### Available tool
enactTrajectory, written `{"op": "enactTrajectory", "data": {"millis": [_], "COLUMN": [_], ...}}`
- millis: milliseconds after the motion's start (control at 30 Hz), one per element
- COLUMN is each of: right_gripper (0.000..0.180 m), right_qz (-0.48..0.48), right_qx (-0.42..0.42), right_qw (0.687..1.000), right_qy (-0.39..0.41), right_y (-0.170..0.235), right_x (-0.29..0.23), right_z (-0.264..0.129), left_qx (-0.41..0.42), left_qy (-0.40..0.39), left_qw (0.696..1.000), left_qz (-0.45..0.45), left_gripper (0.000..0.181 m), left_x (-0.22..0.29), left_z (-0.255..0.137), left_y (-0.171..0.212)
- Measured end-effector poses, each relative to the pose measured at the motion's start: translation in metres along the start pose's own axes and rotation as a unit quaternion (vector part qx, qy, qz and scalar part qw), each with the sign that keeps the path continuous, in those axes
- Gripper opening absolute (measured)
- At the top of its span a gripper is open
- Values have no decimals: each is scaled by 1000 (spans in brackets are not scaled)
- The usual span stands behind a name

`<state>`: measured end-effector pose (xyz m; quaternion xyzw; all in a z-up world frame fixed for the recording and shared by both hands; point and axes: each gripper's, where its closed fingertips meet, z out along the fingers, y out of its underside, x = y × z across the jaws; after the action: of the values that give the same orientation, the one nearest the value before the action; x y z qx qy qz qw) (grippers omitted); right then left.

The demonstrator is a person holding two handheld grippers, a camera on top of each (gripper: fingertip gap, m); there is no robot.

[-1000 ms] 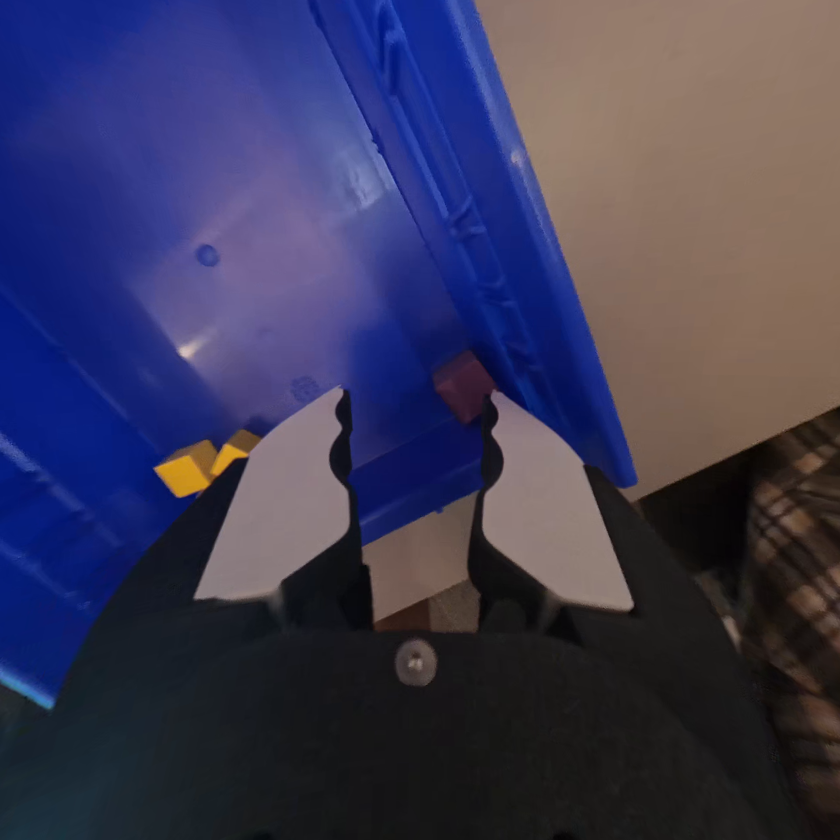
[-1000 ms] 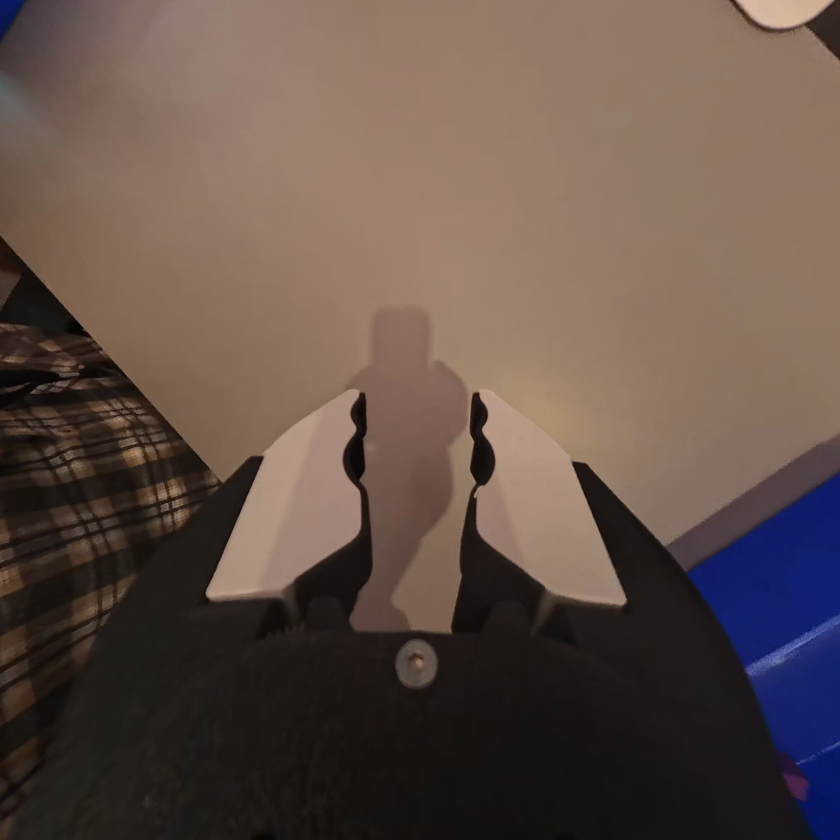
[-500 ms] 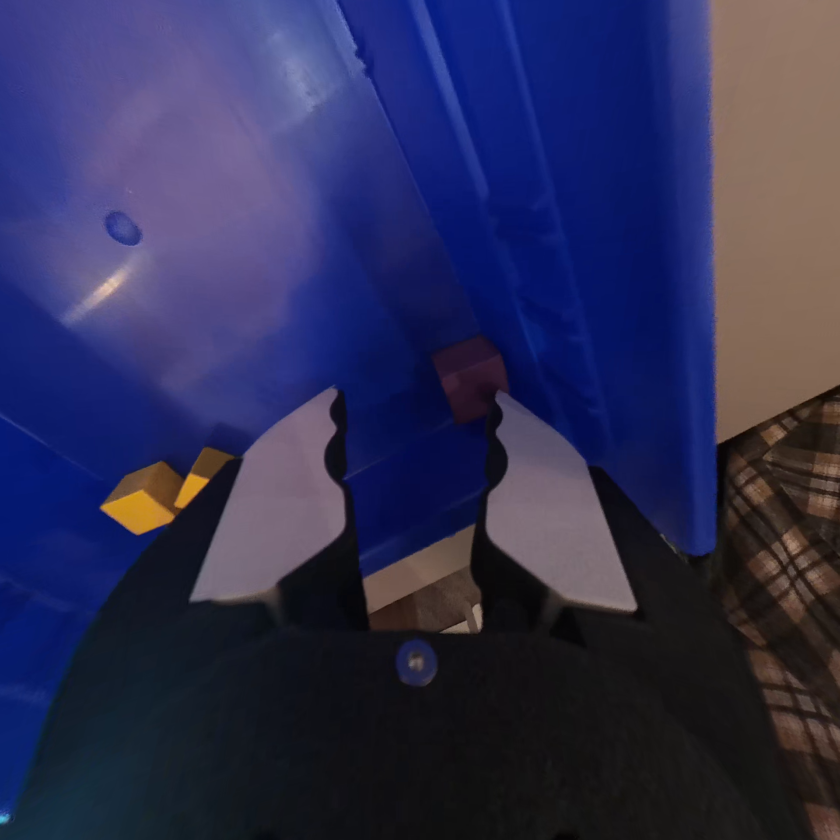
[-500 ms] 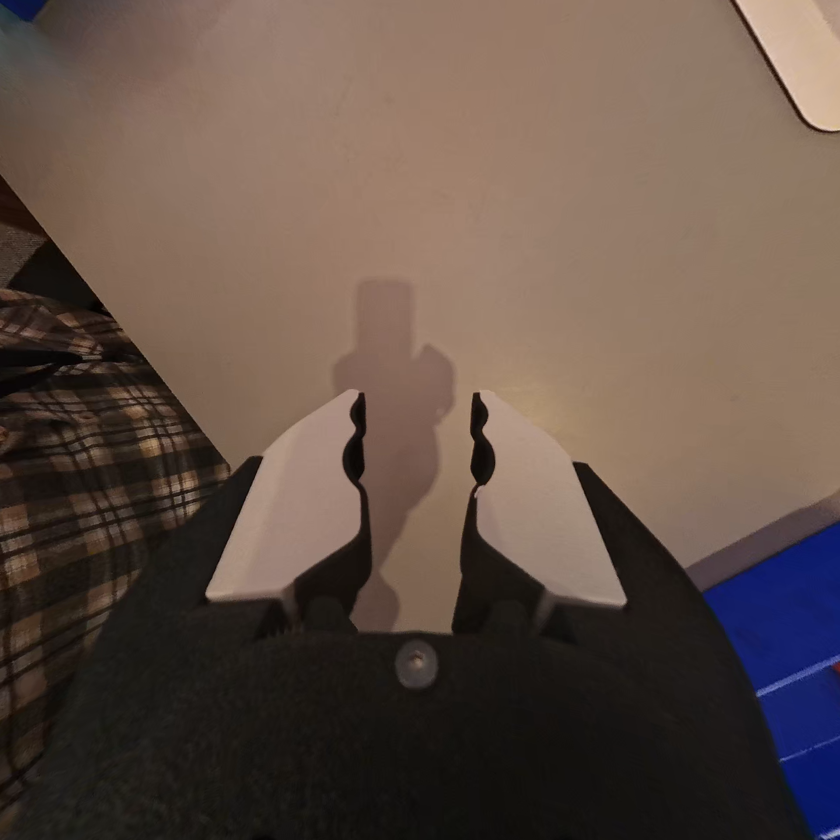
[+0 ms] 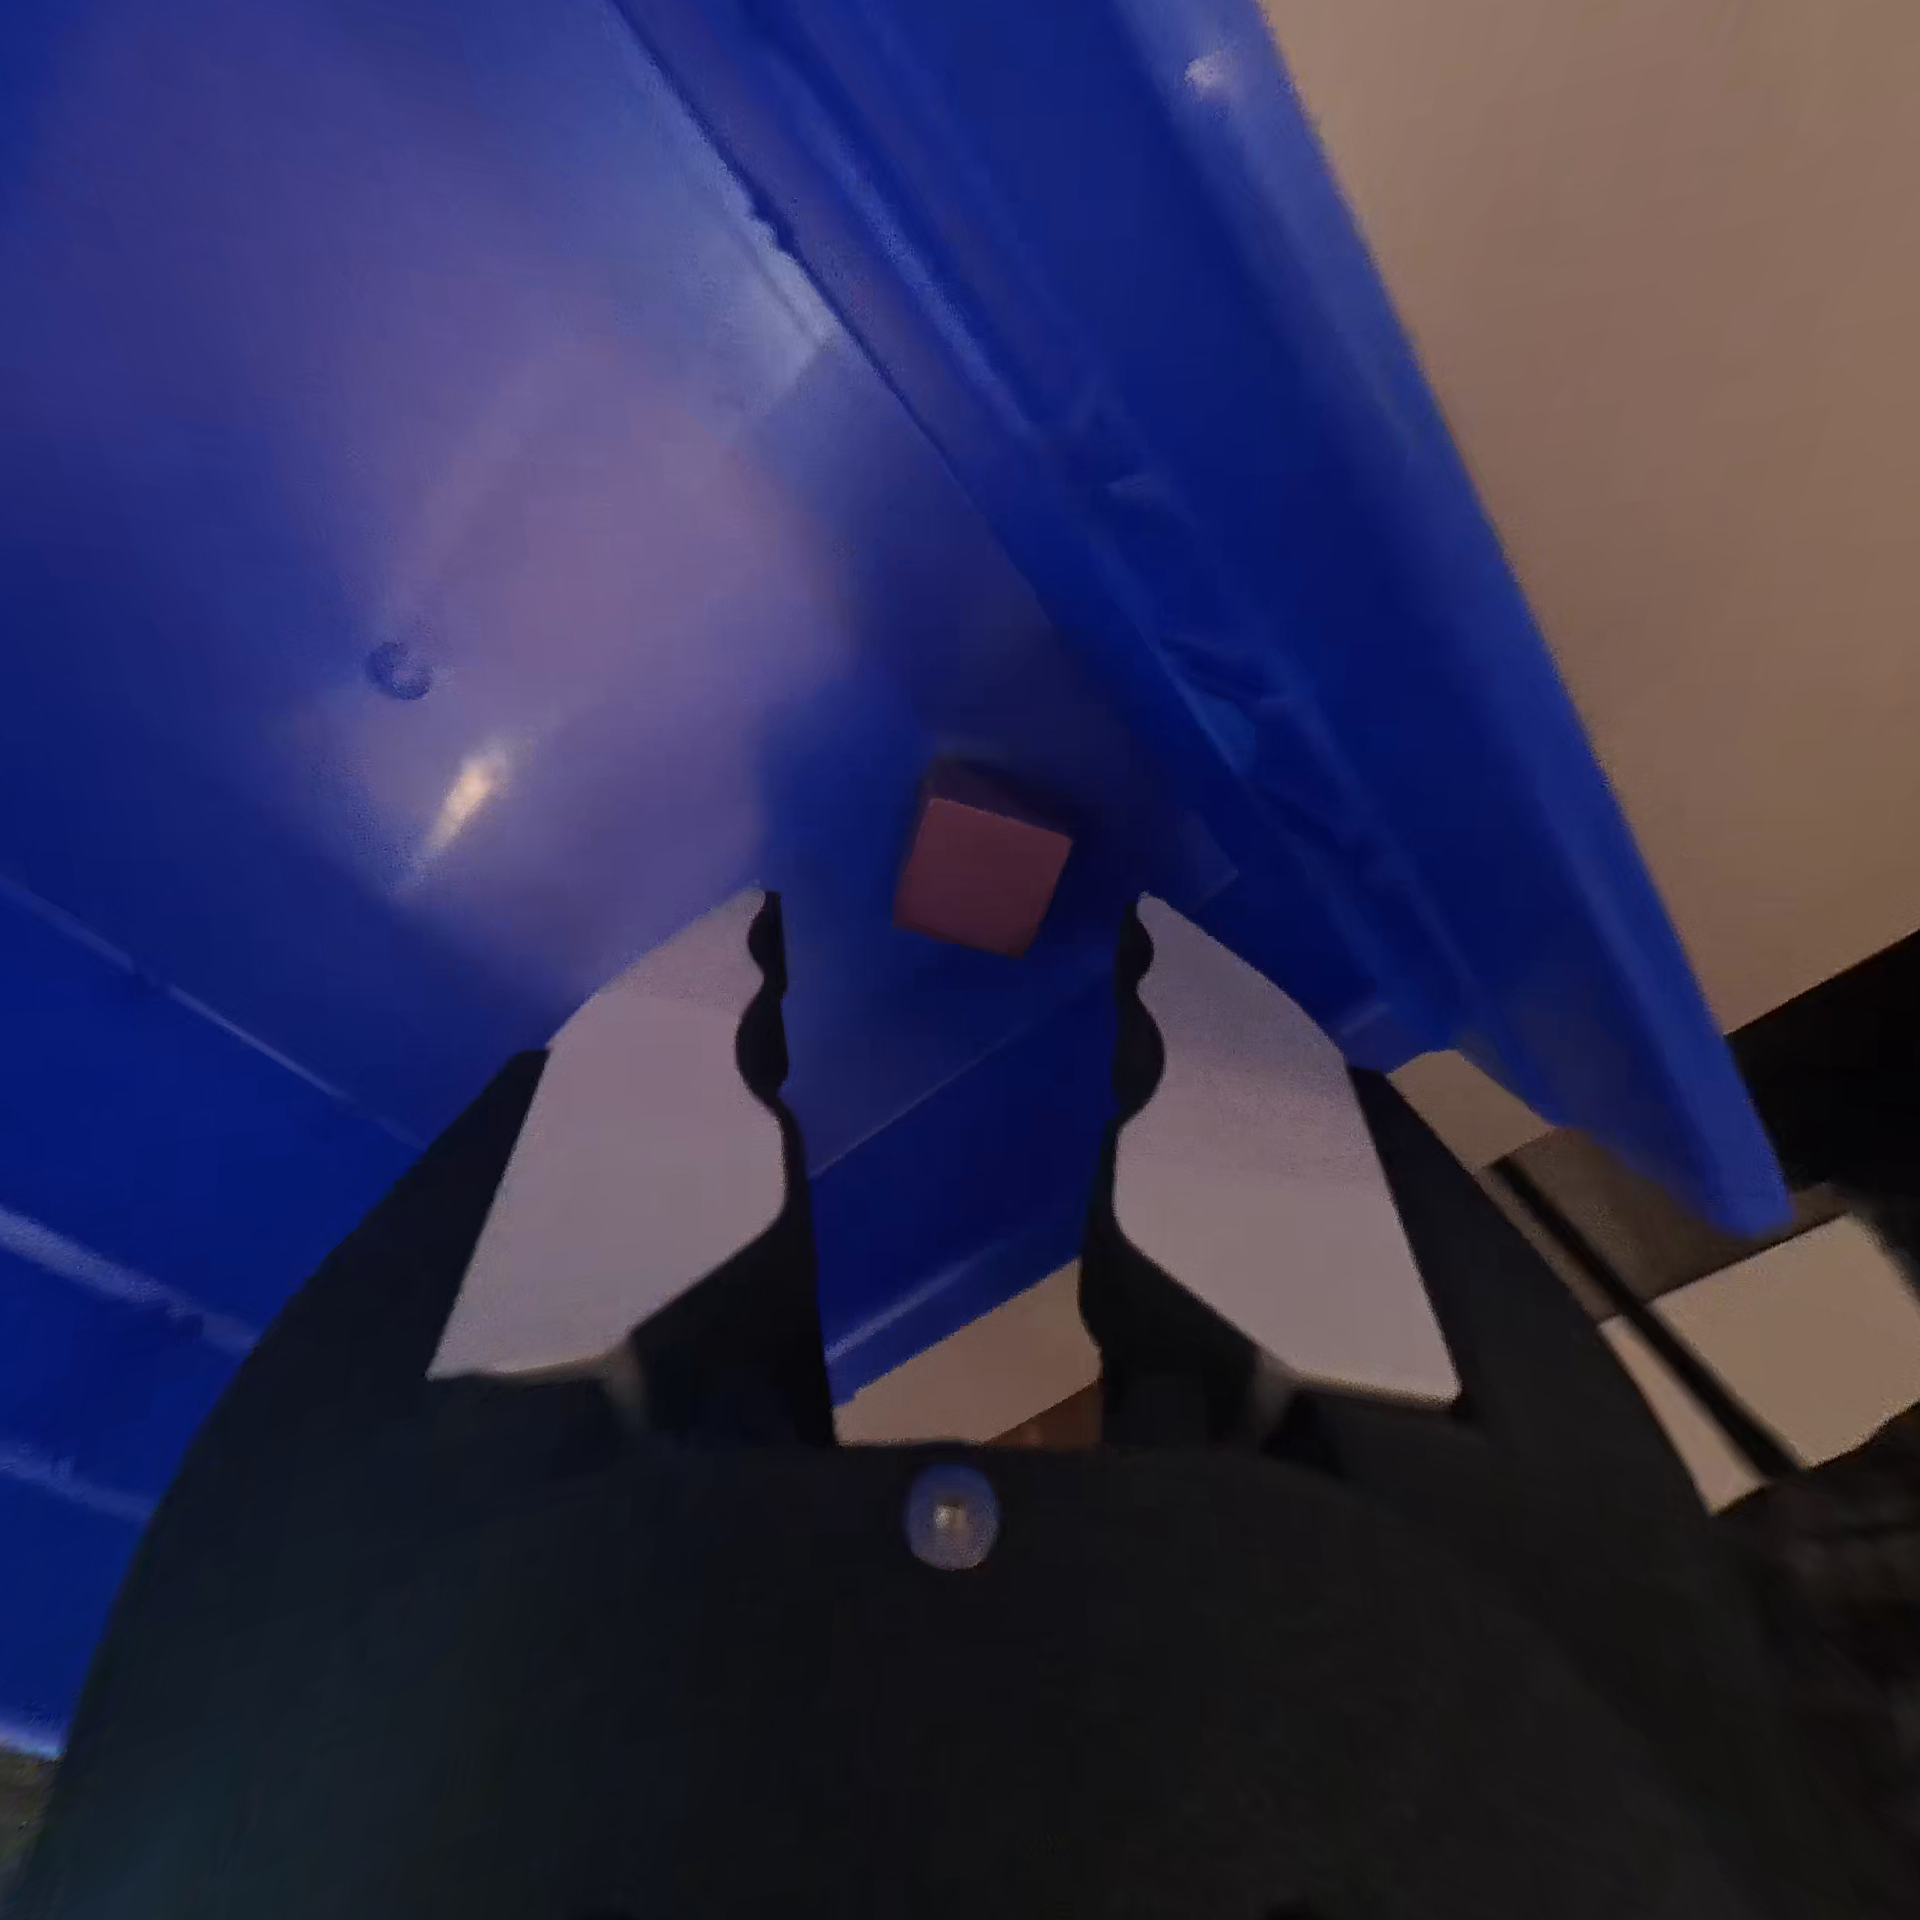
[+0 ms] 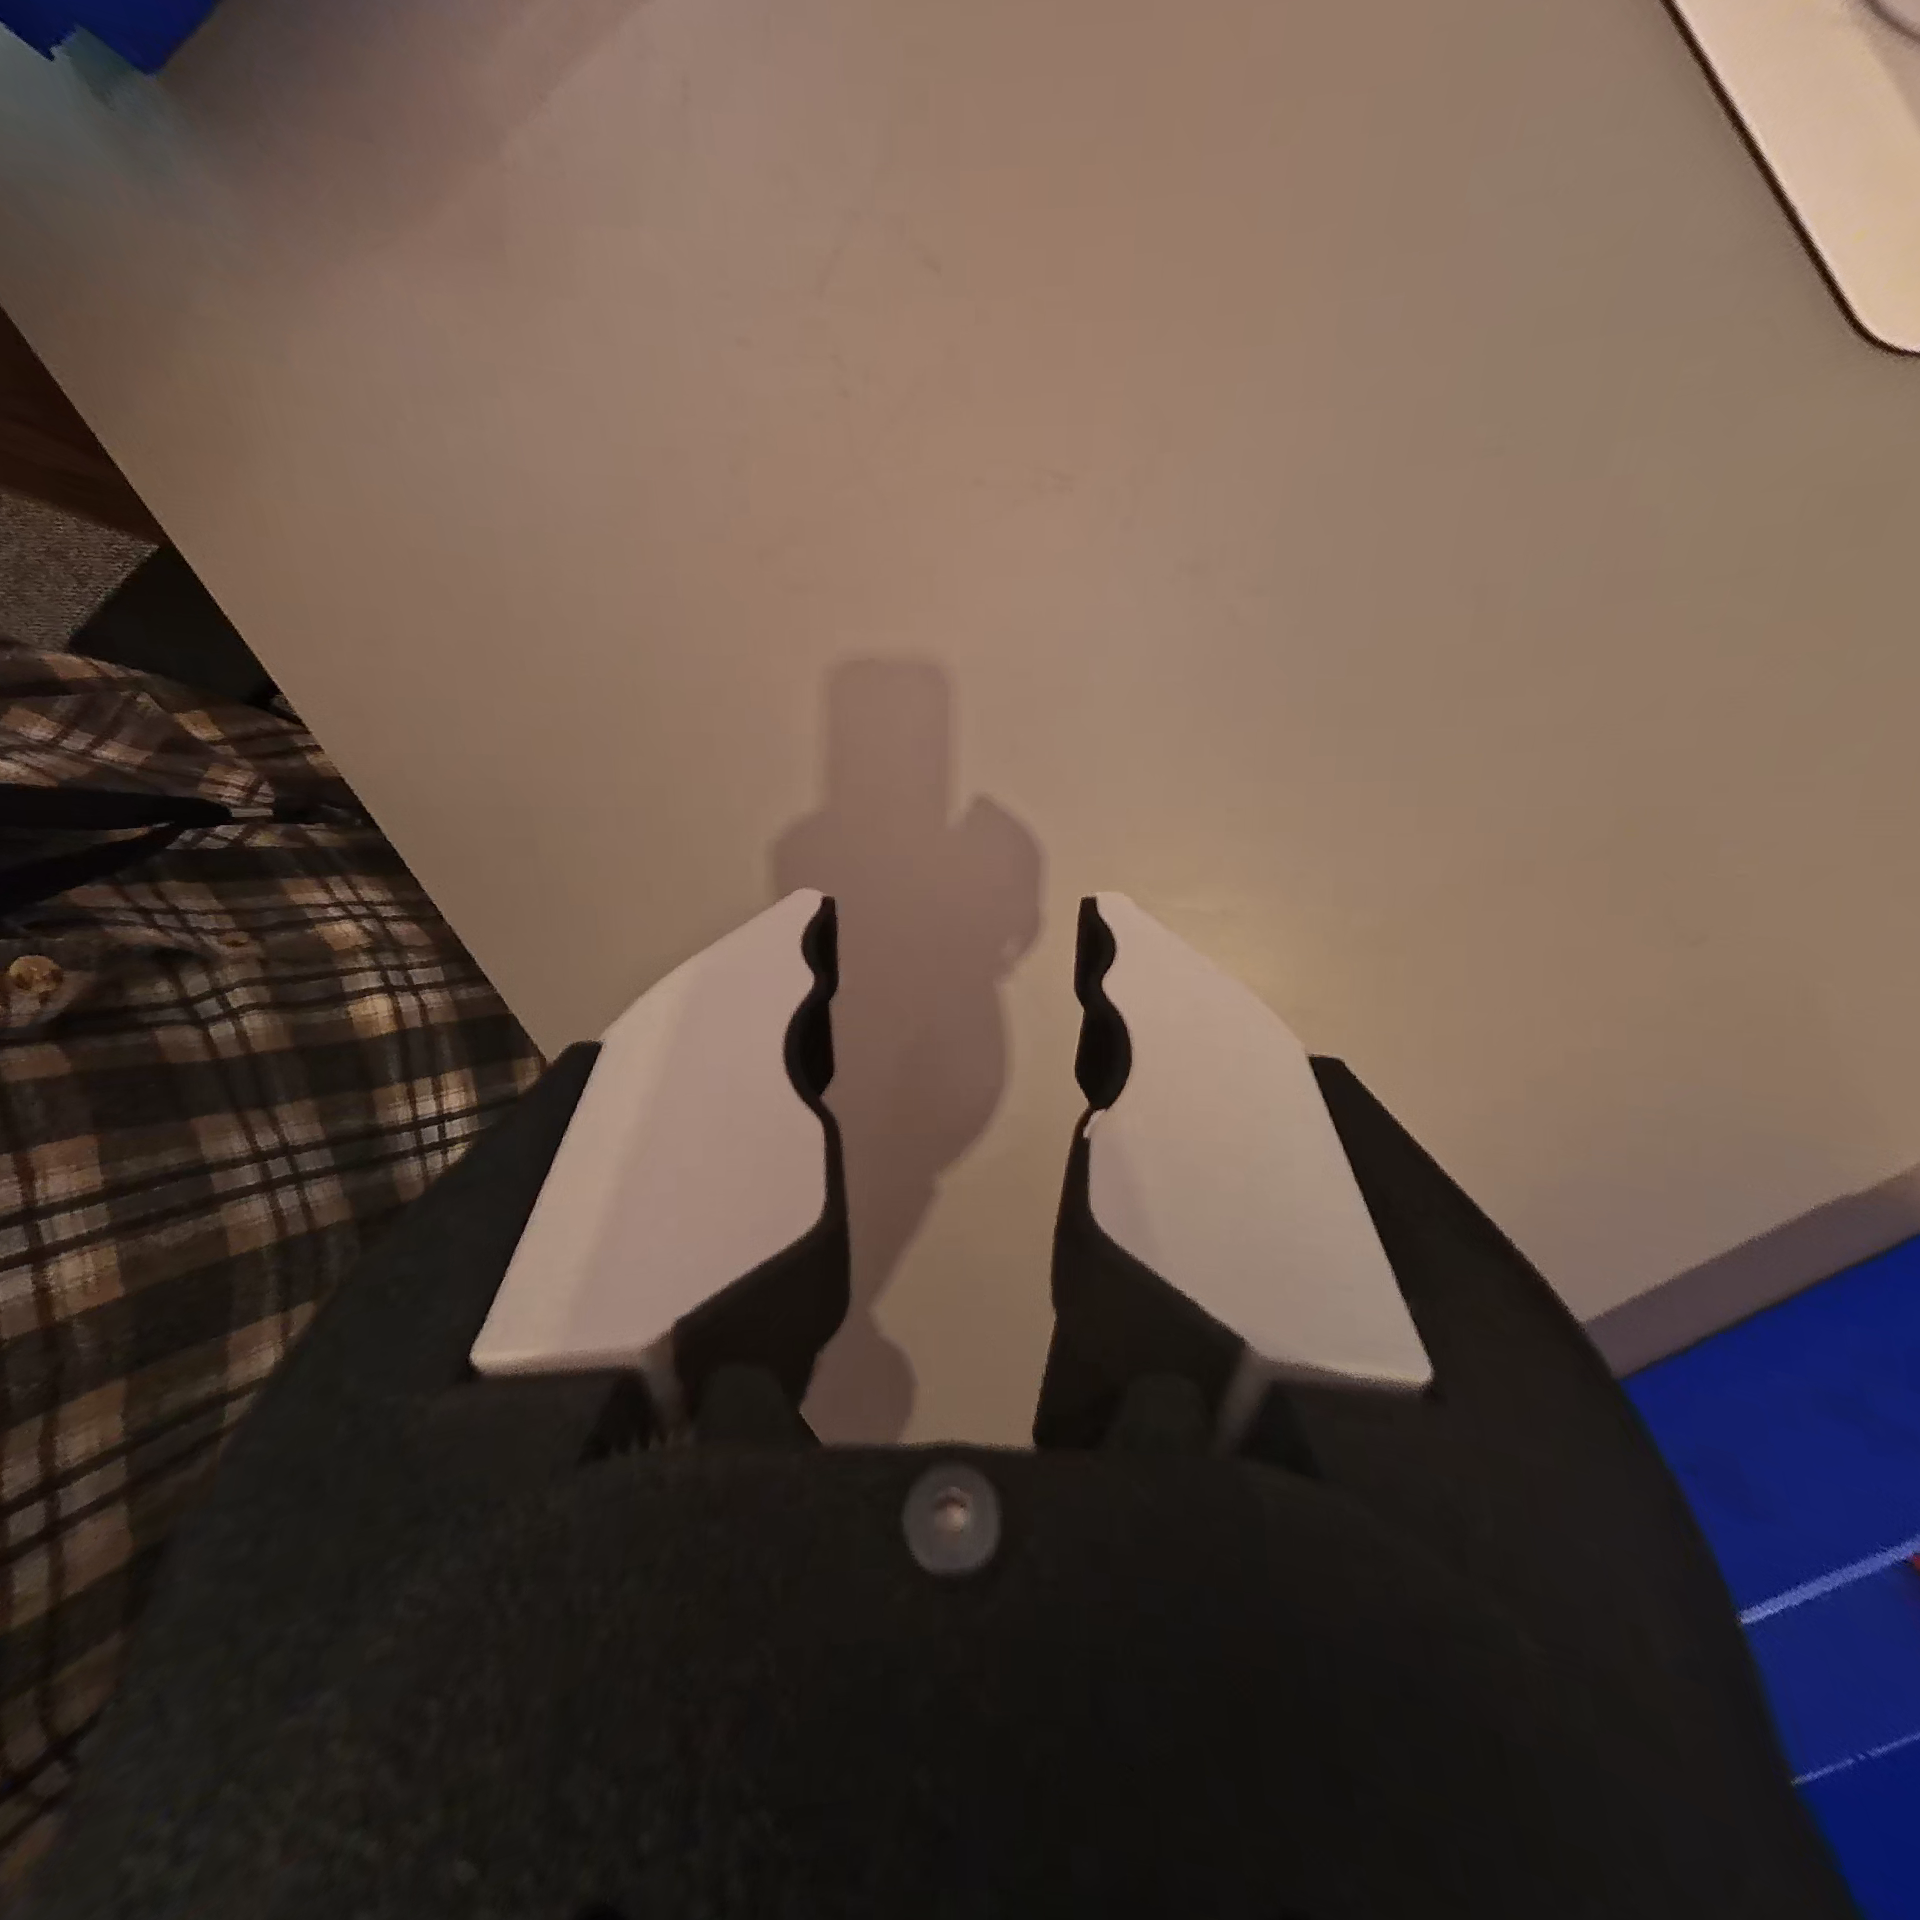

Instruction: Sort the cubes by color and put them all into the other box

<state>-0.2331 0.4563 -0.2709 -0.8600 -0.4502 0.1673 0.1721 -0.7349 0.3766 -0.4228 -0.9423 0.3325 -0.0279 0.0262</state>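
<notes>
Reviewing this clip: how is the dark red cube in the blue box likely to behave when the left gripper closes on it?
The dark red cube has flat faces and crisp edges, so it probably stays rigid and won't roll. It looks small and likely light. Sitting on the glossy blue box floor, it may slide if the open left gripper nudges it.

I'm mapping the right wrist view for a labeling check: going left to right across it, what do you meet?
Plaid shirt → right gripper, jaws apart over the beige table → blue box. A white object sits at the top-right corner.

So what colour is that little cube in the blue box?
Dark red, almost maroon: the cube shows best in the left wrist view.
</notes>
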Motion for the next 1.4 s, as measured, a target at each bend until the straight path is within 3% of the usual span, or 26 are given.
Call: {"op": "enactTrajectory", "data": {"millis": [67, 133, 233, 400, 467, 533, 633, 733, 800, 900, 1067, 1167, 1300, 1333, 1400], "right_gripper": [44, 43, 40, 40, 41, 42, 53, 60, 64, 66, 63, 30, 29, 28, 28], "right_qz": [-4, -5, -4, 14, 42, 81, 135, 184, 199, 205, 200, 204, 200, 205, 213], "right_qx": [0, 3, 26, 151, 220, 290, 336, 343, 327, 301, 292, 286, 293, 303, 313], "right_qw": [1000, 1000, 1000, 984, 959, 913, 839, 764, 736, 735, 743, 732, 770, 779, 832], "right_qy": [1, 1, -1, -89, -172, -274, -406, -515, -558, -572, -568, -583, -531, -509, -405], "right_y": [3, 4, 3, -25, -45, -65, -83, -95, -97, -95, -87, -78, -55, -46, -16], "right_x": [-1, -1, -2, -20, -31, -41, -51, -64, -77, -92, -93, -89, -67, -53, -6], "right_z": [-1, -4, -9, -16, -18, -23, -19, -13, -7, 1, -4, -11, -20, -30, -49], "left_qx": [-9, 5, 36, 233, 334, 429, 573, 664, 691, 703, 681, 675, 652, 644, 622], "left_qy": [9, 15, -25, -72, -91, -100, -65, -6, 37, 79, 85, 89, 110, 115, 129], "left_qw": [999, 998, 996, 968, 935, 890, 795, 709, 673, 649, 650, 651, 672, 681, 704], "left_qz": [36, 62, 76, 50, 72, 113, 190, 240, 261, 280, 325, 336, 334, 328, 317], "left_gripper": [54, 28, 28, 27, 27, 27, 27, 27, 27, 27, 27, 27, 31, 42, 60], "left_x": [3, 2, -16, -28, -9, 27, 105, 174, 209, 246, 287, 301, 312, 313, 312], "left_z": [7, 8, 1, -72, -113, -152, -200, -220, -219, -208, -182, -175, -160, -156, -145], "left_y": [-1, -6, -12, -58, -91, -129, -182, -223, -246, -274, -304, -316, -327, -329, -328]}}
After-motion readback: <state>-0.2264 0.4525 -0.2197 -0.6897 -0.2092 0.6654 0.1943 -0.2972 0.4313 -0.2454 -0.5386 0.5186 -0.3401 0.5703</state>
